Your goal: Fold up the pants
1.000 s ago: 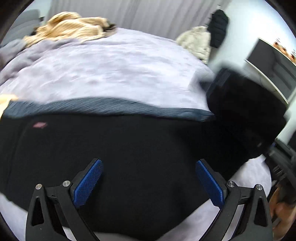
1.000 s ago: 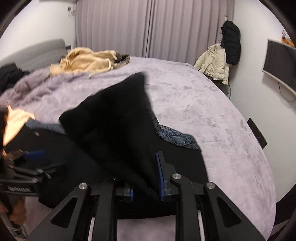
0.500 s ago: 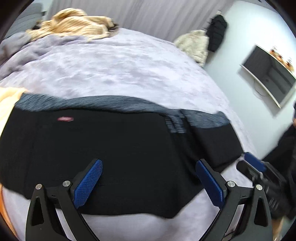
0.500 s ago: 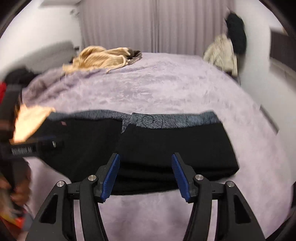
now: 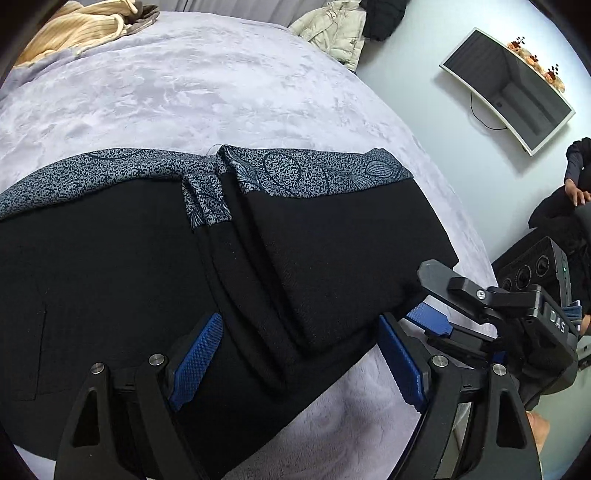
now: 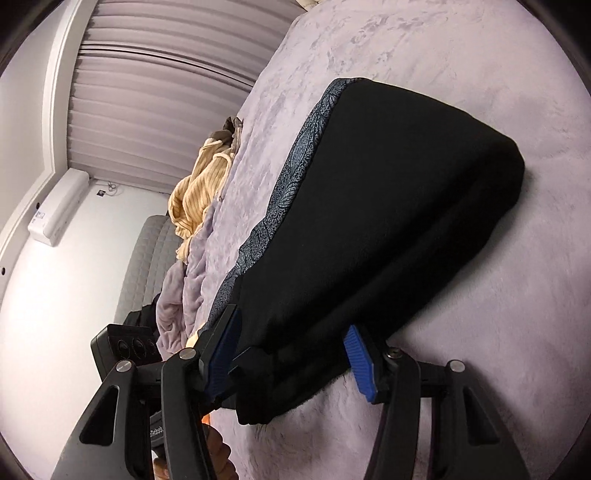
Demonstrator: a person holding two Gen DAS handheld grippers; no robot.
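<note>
The black pants (image 5: 314, 266) with a grey patterned waistband (image 5: 314, 173) lie folded on the lilac bed; the right part is doubled over the left. My left gripper (image 5: 299, 365) is open, its blue pads astride the near folded edge. My right gripper (image 6: 291, 365) is open, tilted on its side, its pads on either side of the near corner of the folded stack (image 6: 369, 206). The right gripper also shows at the right of the left wrist view (image 5: 436, 314).
A lilac bed cover (image 5: 184, 85) spreads all around. A tan knitted garment (image 5: 74, 29) lies at the far end, also in the right wrist view (image 6: 199, 192). A wall television (image 5: 509, 92) and hung coats (image 5: 332, 29) are at the right.
The right gripper carried the pants' right end over and let go, opening. It then swung down and tilted around the fold's corner. The left gripper moved right along the near edge.
</note>
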